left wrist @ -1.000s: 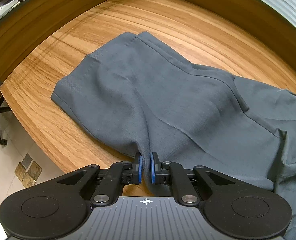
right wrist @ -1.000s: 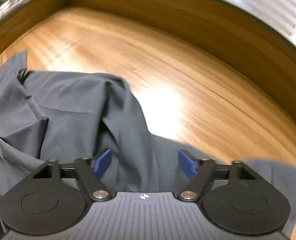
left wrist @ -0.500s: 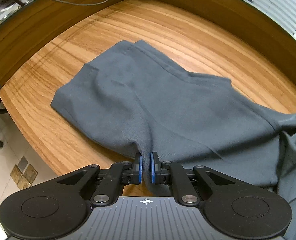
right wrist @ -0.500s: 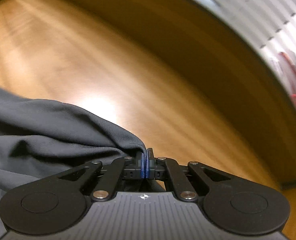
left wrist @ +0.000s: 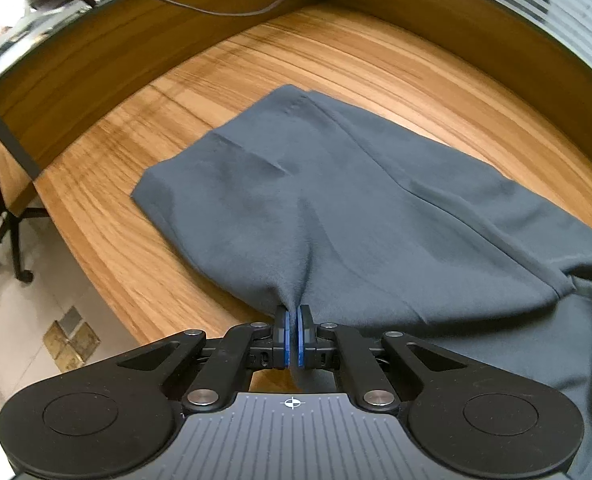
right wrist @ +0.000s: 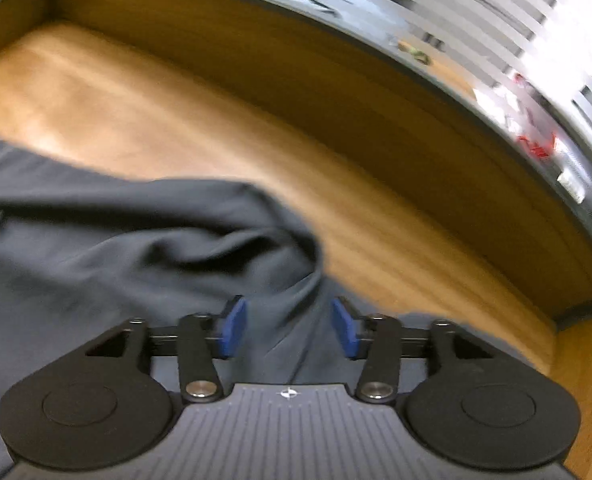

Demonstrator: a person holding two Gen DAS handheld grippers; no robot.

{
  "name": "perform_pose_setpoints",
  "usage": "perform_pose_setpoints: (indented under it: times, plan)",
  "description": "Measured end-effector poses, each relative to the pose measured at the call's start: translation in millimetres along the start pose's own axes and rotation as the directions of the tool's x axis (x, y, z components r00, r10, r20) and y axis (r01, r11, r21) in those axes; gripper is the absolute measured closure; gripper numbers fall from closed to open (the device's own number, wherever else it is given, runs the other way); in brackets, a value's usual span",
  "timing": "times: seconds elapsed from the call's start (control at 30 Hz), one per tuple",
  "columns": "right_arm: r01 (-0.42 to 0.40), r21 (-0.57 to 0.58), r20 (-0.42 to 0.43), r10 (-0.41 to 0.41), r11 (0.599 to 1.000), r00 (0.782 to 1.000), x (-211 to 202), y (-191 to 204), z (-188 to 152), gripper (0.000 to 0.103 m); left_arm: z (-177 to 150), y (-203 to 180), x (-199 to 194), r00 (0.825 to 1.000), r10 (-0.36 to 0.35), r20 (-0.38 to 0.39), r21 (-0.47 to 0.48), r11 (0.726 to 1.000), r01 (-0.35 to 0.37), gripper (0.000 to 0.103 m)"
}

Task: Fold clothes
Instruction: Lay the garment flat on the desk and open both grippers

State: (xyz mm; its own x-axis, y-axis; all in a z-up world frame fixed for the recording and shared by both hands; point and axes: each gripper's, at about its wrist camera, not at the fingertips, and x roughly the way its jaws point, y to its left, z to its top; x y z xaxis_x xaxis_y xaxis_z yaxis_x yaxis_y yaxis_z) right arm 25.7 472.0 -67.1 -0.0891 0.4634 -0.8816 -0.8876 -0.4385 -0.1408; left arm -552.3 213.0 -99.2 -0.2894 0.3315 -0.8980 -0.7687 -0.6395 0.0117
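Observation:
A dark grey garment (left wrist: pixel 336 208) lies spread on the wooden table (left wrist: pixel 376 68). My left gripper (left wrist: pixel 293 320) is shut on the garment's near edge, and the cloth rises into a small pinch between the blue pads. In the right wrist view the same garment (right wrist: pixel 115 248) lies rumpled under and ahead of my right gripper (right wrist: pixel 287 328). That gripper is open, its blue pads (right wrist: pixel 231 328) wide apart over a fold of cloth. The view is motion-blurred.
A raised wooden wall (left wrist: pixel 476 28) runs around the table's far sides, with a cable (left wrist: pixel 215 8) draped over it. The table's near-left edge (left wrist: pixel 95 280) drops to a tiled floor with a chair base (left wrist: pixel 11 240). Striped glass (right wrist: pixel 496 40) stands behind the wall.
My right gripper, open a second ago, shut on the cloth half a second ago and has now opened and let go. My left gripper stays shut on the cloth, which has shifted away.

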Motion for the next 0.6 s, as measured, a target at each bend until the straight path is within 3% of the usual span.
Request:
perform_pose_setpoints:
  times: [0.13,0.33,0.47,0.6]
  plan:
    - [-0.034,-0.007,-0.027,0.034,0.999,0.999,-29,30,-48,0.045,1,11,1,0.995,0.103,0.005,-0.030,0.994,-0.103,0.095]
    - [0.017,0.177,-0.106,0.001,0.984,0.994,-49,54,-126,0.045,-5,18,4,0.994,0.108,-0.027,-0.062,0.992,-0.110,0.085]
    - [0.098,0.284,-0.153,-0.056,0.954,0.987,-64,61,-179,0.044,-4,3,-12,0.998,0.053,0.026,-0.075,0.996,-0.051,0.058]
    - [0.181,0.353,-0.184,-0.121,0.918,0.975,-66,73,-226,0.036,-3,-27,-24,0.999,-0.010,0.052,-0.004,1.000,0.011,0.040]
